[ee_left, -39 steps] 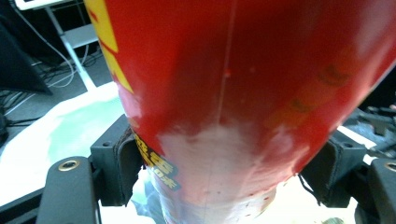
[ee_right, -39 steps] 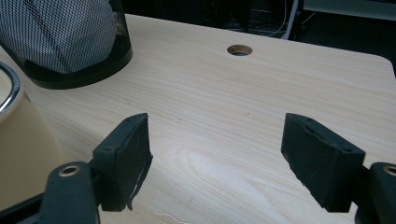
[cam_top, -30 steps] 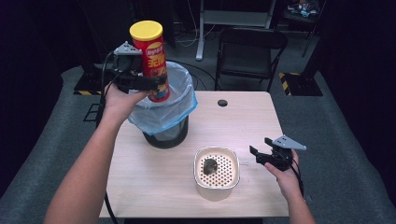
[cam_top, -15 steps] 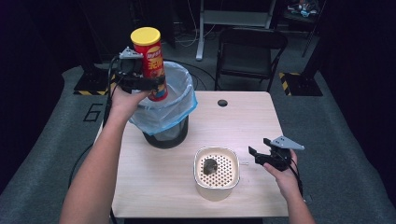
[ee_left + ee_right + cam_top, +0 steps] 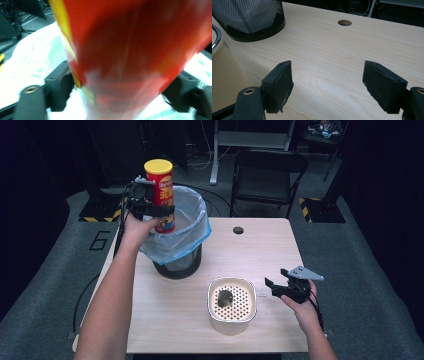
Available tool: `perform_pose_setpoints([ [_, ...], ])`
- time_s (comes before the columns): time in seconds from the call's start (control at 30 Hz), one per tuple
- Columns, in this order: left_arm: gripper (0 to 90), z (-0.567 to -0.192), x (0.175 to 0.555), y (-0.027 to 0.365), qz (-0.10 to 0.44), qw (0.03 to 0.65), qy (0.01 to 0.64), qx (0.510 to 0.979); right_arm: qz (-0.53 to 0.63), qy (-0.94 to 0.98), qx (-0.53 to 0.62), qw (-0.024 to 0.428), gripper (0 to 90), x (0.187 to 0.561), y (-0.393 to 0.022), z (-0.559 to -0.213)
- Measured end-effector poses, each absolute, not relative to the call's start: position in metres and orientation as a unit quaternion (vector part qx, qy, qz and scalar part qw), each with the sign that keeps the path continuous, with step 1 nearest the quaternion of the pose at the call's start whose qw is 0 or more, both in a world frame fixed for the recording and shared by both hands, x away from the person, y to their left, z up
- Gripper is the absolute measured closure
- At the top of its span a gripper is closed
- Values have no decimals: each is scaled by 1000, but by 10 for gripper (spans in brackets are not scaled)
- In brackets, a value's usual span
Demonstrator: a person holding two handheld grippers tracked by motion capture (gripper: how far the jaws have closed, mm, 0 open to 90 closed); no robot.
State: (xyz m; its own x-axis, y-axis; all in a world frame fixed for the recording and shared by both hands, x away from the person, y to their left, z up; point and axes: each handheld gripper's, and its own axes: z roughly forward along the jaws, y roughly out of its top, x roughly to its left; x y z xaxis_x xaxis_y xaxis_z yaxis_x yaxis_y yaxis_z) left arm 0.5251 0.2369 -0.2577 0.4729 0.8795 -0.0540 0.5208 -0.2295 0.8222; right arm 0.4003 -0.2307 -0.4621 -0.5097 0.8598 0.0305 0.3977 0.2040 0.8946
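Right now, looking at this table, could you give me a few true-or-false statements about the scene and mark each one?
1. The red chip can stands upright over the lined bin. True.
2. The right tongs hold the can. False: they are empty and open; the can sits between the left tongs, whose jaws have just been opening.
3. The cream basket is empty. False: a small dark lump lies in it.
4. The table has a round hole. True.

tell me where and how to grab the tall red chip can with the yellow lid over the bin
Grip the chip can around its round middle, coming from the side, probably the person's left. It stands upright, a long narrow cylinder, so jaws astride the wall centre it. The left gripper sits just there, its jaws having just been opening, above the lined waste bin. The lid end offers no side faces to pinch.
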Motion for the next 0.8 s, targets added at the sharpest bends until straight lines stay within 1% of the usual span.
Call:
perform_pose_setpoints([
  [0.07,154,-258,525,238,213,418,465,751,466,733,429,249,236,400,-231,-462],
  [0.13,125,-259,521,235,239,389,460,762,467,732,429,250,236,400,-232,-461],
  [0.2,126,-261,518,237,229,405,462,755,467,731,430,250,236,400,-233,-461],
  [0.4,138,-261,506,248,227,408,453,760,467,730,431,252,236,399,-233,-460],
  [0.53,173,-254,491,259,223,428,447,753,468,729,431,252,236,399,-232,-460],
  [0.57,183,-250,482,264,217,440,443,751,466,730,431,254,236,399,-233,-460],
  [0.63,229,-249,477,266,208,449,439,750,468,729,431,252,236,399,-233,-460],
  [0.67,229,-248,473,268,204,453,438,749,468,729,431,252,236,399,-233,-460],
  [0.8,288,-246,452,270,209,460,417,755,467,730,431,253,236,399,-233,-460],
])
